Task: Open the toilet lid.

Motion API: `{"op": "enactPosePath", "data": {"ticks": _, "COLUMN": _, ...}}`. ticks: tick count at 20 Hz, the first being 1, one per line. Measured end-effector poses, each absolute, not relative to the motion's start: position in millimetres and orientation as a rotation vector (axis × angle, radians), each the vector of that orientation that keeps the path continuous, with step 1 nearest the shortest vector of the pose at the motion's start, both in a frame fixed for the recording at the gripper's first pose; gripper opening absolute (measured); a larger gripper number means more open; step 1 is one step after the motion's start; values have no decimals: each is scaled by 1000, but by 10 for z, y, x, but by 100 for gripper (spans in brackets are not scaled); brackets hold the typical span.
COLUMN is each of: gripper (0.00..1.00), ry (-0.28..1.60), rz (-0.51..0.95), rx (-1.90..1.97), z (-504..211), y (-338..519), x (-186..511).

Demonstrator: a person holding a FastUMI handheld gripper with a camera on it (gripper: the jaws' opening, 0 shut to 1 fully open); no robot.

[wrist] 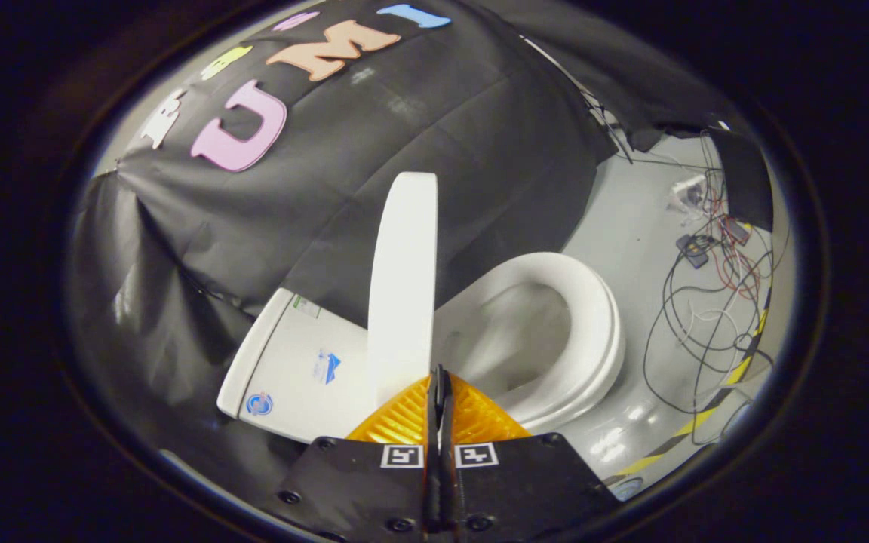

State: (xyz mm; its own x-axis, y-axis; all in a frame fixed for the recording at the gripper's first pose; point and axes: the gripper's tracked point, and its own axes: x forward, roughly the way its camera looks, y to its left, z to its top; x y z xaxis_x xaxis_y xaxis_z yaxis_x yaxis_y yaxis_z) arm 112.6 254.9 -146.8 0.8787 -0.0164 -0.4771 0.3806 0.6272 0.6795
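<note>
Fingers (440, 377) pressed together, empty; toilet lid (403, 286) upright; seat (593, 317) exposed; tank stickers (327, 367) unreadable

Black cloth wall (374, 151) backs a glossy grey floor (631, 219) strewn with tangled cables (713, 302) and yellow-black tape (736, 373)

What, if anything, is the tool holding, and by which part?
Nothing: the tool has its fingers closed together on nothing, just before the near edge of the raised white plastic toilet lid.
</note>
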Motion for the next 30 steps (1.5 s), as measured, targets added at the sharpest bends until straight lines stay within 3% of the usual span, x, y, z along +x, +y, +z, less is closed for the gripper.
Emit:
{"op": "enactPosePath", "data": {"ticks": 13, "gripper": 1, "ry": 376, "rz": -292, "rx": 741, "z": -1140, "y": 2742, "x": 1217}}
{"op": "enactPosePath", "data": {"ticks": 30, "gripper": 3, "ry": 331, "rz": -249, "rx": 571, "z": -762, "y": 3045, "x": 1395}}
